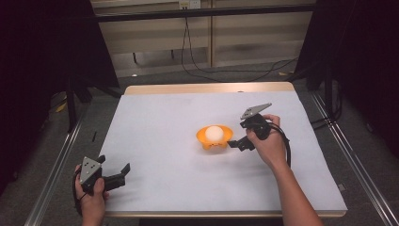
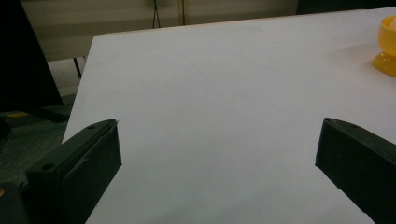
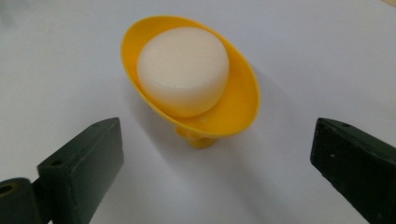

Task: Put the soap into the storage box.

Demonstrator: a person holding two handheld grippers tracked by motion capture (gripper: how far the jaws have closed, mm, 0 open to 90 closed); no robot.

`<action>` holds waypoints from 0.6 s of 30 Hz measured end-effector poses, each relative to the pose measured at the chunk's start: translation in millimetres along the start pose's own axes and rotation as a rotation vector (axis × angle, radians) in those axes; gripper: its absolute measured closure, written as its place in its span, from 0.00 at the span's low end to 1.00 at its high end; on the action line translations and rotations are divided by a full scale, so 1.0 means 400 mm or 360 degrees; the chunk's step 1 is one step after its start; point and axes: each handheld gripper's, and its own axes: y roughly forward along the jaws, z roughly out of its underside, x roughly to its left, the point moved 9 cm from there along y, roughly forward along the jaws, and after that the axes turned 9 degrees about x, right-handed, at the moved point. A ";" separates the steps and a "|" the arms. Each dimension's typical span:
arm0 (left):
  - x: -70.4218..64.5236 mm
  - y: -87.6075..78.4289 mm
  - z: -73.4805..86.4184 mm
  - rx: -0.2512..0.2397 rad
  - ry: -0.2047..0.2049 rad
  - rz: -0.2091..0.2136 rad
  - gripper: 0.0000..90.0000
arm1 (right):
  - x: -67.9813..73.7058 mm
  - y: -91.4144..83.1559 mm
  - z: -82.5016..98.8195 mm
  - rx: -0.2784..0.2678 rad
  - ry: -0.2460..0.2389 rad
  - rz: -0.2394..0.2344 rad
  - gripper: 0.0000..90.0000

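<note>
A yellow footed dish stands on the white table, right of the middle, with a round white puck lying in it. My right gripper is just right of the dish and points at it, open, with nothing between its pads. In the right gripper view the dish and the puck sit just beyond the right gripper, clear of both jaws. My left gripper rests open at the near left corner. Over bare sheet the left gripper stands empty, the dish far right.
The table's wooden edge shows at the far side. Metal rails run along both sides on the floor. Black cables lie on the floor behind the table, and dark stands rise at the back left and right.
</note>
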 end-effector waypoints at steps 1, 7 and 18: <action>0.000 0.000 0.000 0.0000 0.0000 0.0000 0.00 | -0.004 -0.003 0.006 -0.0012 0.0010 0.0007 0.00; 0.000 0.000 0.000 -0.0001 0.0000 0.0000 0.00 | -0.015 -0.018 0.036 -0.0024 0.0031 0.0030 0.00; 0.000 0.000 0.000 0.0000 -0.0001 -0.0003 0.00 | -0.024 -0.034 0.081 -0.0026 0.0056 0.0065 0.00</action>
